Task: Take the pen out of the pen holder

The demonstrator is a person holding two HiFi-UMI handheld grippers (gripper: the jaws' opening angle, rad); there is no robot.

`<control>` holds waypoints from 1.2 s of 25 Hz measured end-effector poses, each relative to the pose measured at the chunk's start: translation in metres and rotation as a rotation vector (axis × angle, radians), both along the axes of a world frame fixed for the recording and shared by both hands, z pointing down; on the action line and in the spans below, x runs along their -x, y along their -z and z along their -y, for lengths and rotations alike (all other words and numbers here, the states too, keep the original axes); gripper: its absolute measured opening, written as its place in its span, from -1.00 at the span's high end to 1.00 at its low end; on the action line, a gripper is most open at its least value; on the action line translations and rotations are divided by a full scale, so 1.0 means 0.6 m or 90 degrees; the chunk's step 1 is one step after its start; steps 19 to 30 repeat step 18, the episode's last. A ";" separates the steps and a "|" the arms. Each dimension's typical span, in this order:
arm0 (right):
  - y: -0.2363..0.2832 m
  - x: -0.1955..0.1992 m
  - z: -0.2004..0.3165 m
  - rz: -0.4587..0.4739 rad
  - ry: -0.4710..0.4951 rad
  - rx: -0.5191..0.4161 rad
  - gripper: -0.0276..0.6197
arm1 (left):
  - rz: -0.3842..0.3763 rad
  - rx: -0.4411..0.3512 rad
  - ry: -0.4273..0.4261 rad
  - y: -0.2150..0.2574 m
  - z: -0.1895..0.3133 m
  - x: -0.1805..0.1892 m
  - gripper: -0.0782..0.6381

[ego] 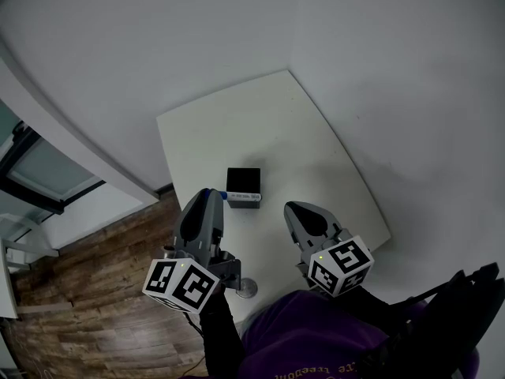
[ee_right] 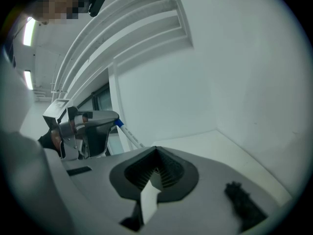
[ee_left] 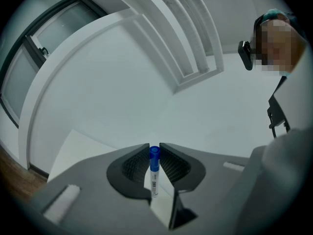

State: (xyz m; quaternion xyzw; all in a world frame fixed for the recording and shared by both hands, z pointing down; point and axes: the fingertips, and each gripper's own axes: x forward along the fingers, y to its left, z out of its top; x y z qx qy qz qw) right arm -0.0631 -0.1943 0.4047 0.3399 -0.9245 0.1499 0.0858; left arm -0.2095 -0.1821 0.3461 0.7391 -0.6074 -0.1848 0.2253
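Note:
A black square pen holder (ego: 243,180) stands on the white table (ego: 237,125). Just at its near side, my left gripper (ego: 211,193) is shut on a white pen with a blue cap (ego: 241,198), which lies across the holder's front face. In the left gripper view the pen (ee_left: 154,173) sits between the ribbed pads, cap at the tips of the left gripper (ee_left: 154,148). My right gripper (ego: 293,208) hovers to the right of the holder, jaws together and empty. The right gripper (ee_right: 156,150) view shows the slanting pen (ee_right: 128,135); its lower end is hidden.
The table stands in a white corner, walls (ego: 394,69) behind and to the right. A wooden floor (ego: 79,290) lies to the left past the table's edge, beside a window frame (ego: 39,172). A round metal foot (ego: 246,289) and the person's purple sleeve (ego: 316,346) are near me.

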 end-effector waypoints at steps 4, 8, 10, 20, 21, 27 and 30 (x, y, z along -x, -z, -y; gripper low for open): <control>0.000 0.002 -0.001 -0.005 0.005 0.000 0.88 | -0.002 -0.001 0.002 0.002 -0.004 0.001 0.58; 0.001 0.004 -0.003 -0.007 0.008 0.001 0.88 | -0.002 -0.001 0.007 0.005 -0.008 0.006 0.58; 0.000 0.005 -0.005 -0.008 0.010 0.001 0.88 | -0.005 -0.002 0.010 0.004 -0.010 0.008 0.58; -0.001 0.002 -0.002 -0.011 0.015 0.000 0.88 | -0.007 -0.002 0.009 0.003 -0.008 0.008 0.58; -0.001 0.002 -0.002 -0.011 0.015 0.000 0.88 | -0.007 -0.002 0.009 0.003 -0.008 0.008 0.58; -0.001 0.002 -0.002 -0.011 0.015 0.000 0.88 | -0.007 -0.002 0.009 0.003 -0.008 0.008 0.58; -0.001 0.002 -0.002 -0.011 0.015 0.000 0.88 | -0.007 -0.002 0.009 0.003 -0.008 0.008 0.58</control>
